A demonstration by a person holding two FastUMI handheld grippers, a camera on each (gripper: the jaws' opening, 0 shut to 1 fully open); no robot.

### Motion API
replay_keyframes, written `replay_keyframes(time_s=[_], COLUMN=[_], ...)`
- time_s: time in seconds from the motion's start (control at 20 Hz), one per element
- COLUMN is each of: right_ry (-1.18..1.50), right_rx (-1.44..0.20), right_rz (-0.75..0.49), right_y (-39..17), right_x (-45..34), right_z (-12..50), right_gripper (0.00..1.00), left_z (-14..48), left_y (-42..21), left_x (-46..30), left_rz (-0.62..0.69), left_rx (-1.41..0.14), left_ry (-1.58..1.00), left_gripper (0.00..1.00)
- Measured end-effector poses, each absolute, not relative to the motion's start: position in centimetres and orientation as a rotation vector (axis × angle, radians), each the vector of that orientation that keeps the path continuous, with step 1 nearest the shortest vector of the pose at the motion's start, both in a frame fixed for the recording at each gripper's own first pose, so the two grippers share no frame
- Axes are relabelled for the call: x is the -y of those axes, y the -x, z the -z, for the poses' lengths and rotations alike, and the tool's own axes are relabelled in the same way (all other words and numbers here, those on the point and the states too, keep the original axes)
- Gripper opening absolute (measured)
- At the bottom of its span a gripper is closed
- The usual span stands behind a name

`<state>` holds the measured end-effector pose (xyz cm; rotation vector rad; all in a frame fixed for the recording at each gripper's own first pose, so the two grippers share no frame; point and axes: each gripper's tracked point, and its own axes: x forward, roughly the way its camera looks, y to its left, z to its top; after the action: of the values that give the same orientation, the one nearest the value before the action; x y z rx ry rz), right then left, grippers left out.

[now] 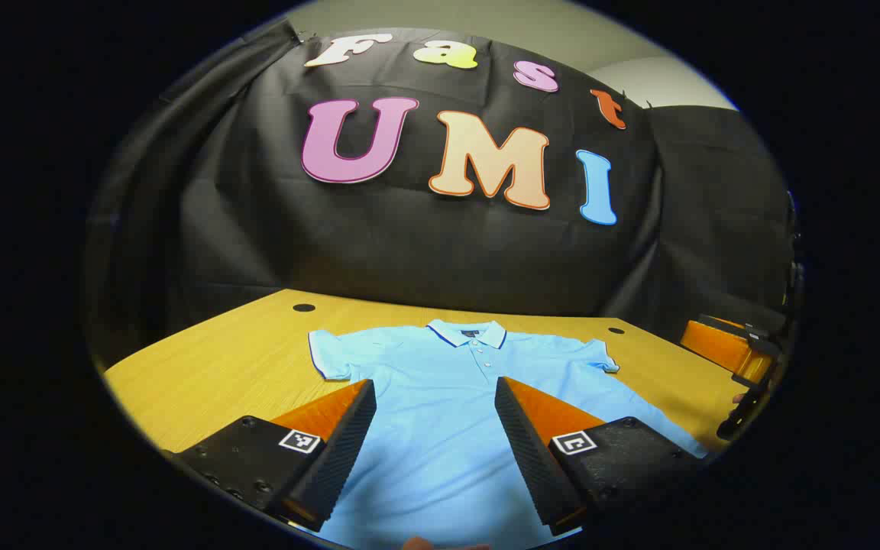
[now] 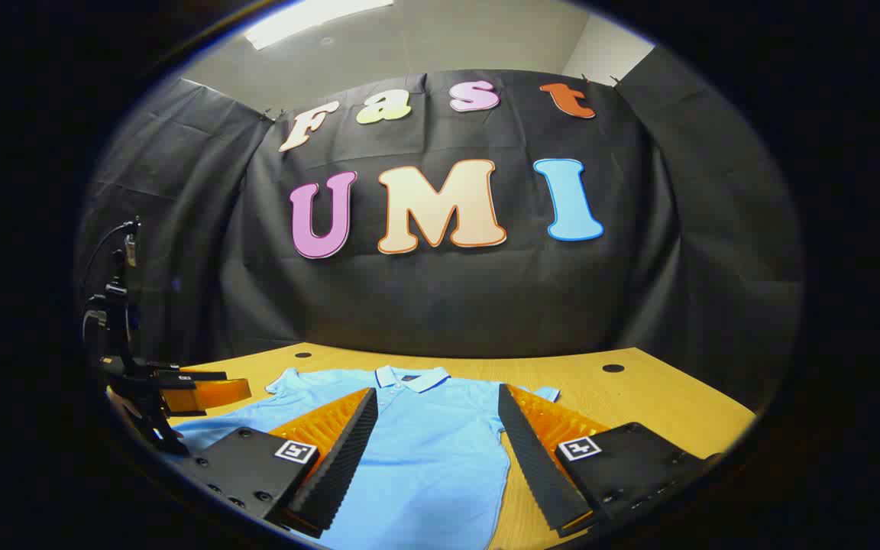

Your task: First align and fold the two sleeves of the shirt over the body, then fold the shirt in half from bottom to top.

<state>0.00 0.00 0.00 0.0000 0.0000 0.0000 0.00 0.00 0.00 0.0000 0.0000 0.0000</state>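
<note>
Shirts on the table count to one: a light blue short-sleeved polo shirt (image 1: 440, 397) with a collar and small buttons. It lies flat, front side up, on a yellow wooden table (image 1: 218, 374). Its two sleeves stick out flat to the sides, one toward 9 o'clock and one toward 3 o'clock in the left gripper view, and they are not folded. The shirt's long way runs from the collar, up at 12 o'clock by the black cloth wall (image 1: 409, 244), down to the bottom edge at 6 o'clock, near the cameras. There are two grippers. The left gripper (image 1: 434, 443) hangs over the lower middle of the shirt with its two fingers spread wide apart, and nothing is between them but the blue cloth below; I cannot tell if the tips touch the cloth. The right gripper (image 2: 435, 447) also has its two fingers spread wide apart and holds nothing. In the right gripper view it is over the shirt's side, with blue cloth and a strip of bare table seen between the fingers. The table top has small dark round holes, and two of them (image 2: 613, 368) show in each view, near the wall.
</note>
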Motion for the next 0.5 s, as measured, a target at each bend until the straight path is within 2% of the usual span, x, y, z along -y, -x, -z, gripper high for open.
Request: replay_keyframes(time_s=[0.5], right_ry=[0.010], right_rx=[-0.029], right_rz=[0.020], right_y=[-0.3], right_x=[-0.1], right_z=[1.3], right_gripper=[0.98], left_z=[1.3], left_y=[0.8], left_x=[-0.7], left_rz=[0.012], left_rx=[-0.017], left_ry=[0.002], left_gripper=[0.94])
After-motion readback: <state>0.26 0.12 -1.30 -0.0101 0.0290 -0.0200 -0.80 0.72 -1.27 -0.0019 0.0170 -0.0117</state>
